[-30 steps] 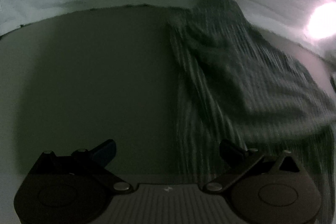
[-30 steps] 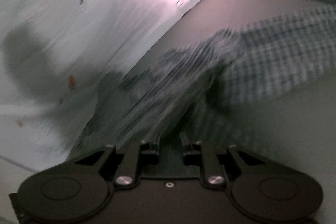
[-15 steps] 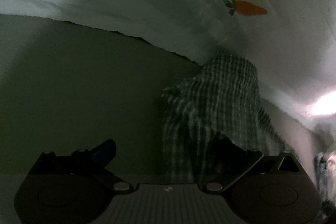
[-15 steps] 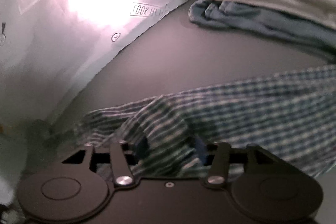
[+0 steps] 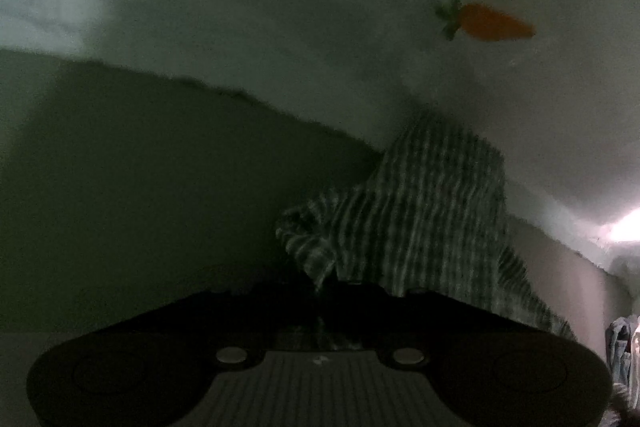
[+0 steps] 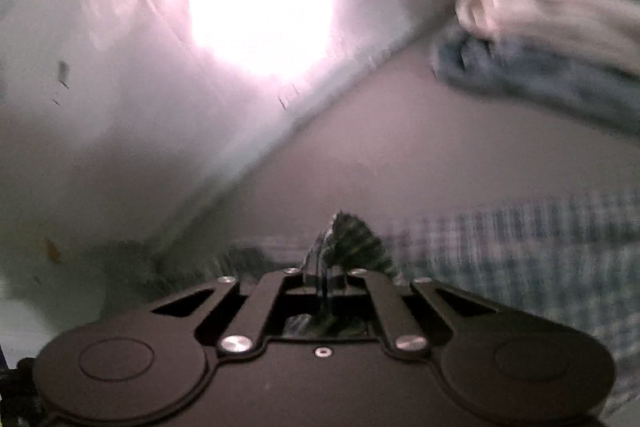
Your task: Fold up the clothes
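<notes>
Both grippers [image 5: 320, 291] [image 6: 325, 275] pinch checked cloth [image 5: 432, 211]; folded pile [image 6: 540, 39] beyond

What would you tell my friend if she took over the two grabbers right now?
Left gripper: shut on an edge of the checked cloth.
Right gripper: shut on another bunched bit of the same cloth.
The cloth hangs between both over the grey surface, partly trailing on it.
A stack of folded clothes sits at the far right.
Done: both grips look firm.
Left: lay the cloth flat, fold it, probably add it to the stack.
</notes>
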The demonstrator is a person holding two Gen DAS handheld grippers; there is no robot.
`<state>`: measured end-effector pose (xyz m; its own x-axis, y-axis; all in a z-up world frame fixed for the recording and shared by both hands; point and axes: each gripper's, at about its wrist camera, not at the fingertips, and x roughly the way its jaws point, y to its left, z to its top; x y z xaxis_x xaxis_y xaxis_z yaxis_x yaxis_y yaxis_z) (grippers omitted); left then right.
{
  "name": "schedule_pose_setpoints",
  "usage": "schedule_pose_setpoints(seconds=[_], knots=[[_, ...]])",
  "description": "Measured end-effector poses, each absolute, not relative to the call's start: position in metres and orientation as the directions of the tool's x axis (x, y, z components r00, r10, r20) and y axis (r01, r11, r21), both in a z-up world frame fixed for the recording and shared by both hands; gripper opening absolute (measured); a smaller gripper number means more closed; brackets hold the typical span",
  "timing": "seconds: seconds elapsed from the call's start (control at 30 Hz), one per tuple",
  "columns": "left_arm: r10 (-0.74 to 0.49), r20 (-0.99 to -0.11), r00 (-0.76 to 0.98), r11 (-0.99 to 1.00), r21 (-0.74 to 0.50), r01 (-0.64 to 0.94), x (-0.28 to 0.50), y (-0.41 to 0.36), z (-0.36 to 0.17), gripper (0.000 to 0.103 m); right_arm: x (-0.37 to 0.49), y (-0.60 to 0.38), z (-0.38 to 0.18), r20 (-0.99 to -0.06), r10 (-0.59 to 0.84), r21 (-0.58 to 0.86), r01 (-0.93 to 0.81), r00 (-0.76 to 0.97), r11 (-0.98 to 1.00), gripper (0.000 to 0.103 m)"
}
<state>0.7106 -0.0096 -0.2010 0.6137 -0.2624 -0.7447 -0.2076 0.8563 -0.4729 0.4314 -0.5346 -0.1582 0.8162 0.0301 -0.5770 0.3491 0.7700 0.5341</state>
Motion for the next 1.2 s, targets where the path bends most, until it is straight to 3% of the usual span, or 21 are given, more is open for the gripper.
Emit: schedule_pose_setpoints(seconds=[0.1,0.17,0.3,0.4,0.47,0.6,0.73,0.87,0.9,0.93,1.03,1.1,1.2], knots=[[-0.269,-0.711,0.649,0.844,-0.499,-0.197,0.705,-0.004,-0.185,0.003,0.413,-0.551,-0.126,-0.46,-0.042,0.574,0.332,0.887,0.748,0.002],[-0.273,-0.71,0.649,0.847,-0.497,-0.187,0.705,-0.006,-0.182,0.005,0.405,-0.564,-0.115,-0.428,-0.087,0.568,0.343,0.899,0.748,0.002],[-0.201,-0.758,0.621,0.895,-0.399,-0.198,0.716,-0.021,-0.199,0.024,0.418,-0.567,-0.131,-0.562,-0.149,0.408,0.43,0.813,0.805,0.002],[-0.187,-0.768,0.612,0.893,-0.393,-0.219,0.72,-0.022,-0.201,0.049,0.431,-0.566,-0.158,-0.686,-0.165,0.317,0.496,0.708,0.809,0.008],[-0.187,-0.76,0.622,0.89,-0.399,-0.22,0.717,-0.023,-0.194,0.08,0.431,-0.566,-0.169,-0.726,-0.163,0.301,0.522,0.668,0.798,0.018],[-0.205,-0.749,0.63,0.894,-0.406,-0.191,0.705,-0.022,-0.185,0.083,0.424,-0.569,-0.177,-0.727,-0.159,0.328,0.541,0.668,0.774,0.042],[-0.143,-0.79,0.596,0.934,-0.307,-0.182,0.688,-0.032,-0.187,0.088,0.423,-0.57,-0.181,-0.73,-0.18,0.307,0.552,0.66,0.775,0.041],[-0.108,-0.827,0.552,0.96,-0.231,-0.158,0.661,-0.043,-0.191,0.088,0.413,-0.574,-0.187,-0.689,-0.12,0.446,0.548,0.715,0.707,0.041],[-0.108,-0.833,0.543,0.961,-0.228,-0.159,0.652,-0.044,-0.192,0.088,0.41,-0.575,-0.188,-0.676,-0.104,0.483,0.545,0.73,0.685,0.035],[-0.108,-0.838,0.535,0.961,-0.225,-0.16,0.643,-0.046,-0.192,0.089,0.408,-0.576,-0.19,-0.662,-0.089,0.519,0.54,0.745,0.662,0.021],[-0.108,-0.856,0.505,0.962,-0.218,-0.163,0.618,-0.048,-0.193,0.092,0.4,-0.579,-0.194,-0.614,-0.047,0.622,0.52,0.788,0.586,0.003],[-0.132,-0.88,0.457,0.985,-0.166,-0.035,0.602,-0.051,-0.193,0.092,0.394,-0.581,-0.197,-0.579,-0.023,0.684,0.501,0.815,0.53,0.003],[-0.096,-0.893,0.441,0.993,-0.115,-0.018,0.574,-0.053,-0.191,0.092,0.382,-0.579,-0.194,-0.504,0.026,0.768,0.435,0.863,0.47,0.002]])
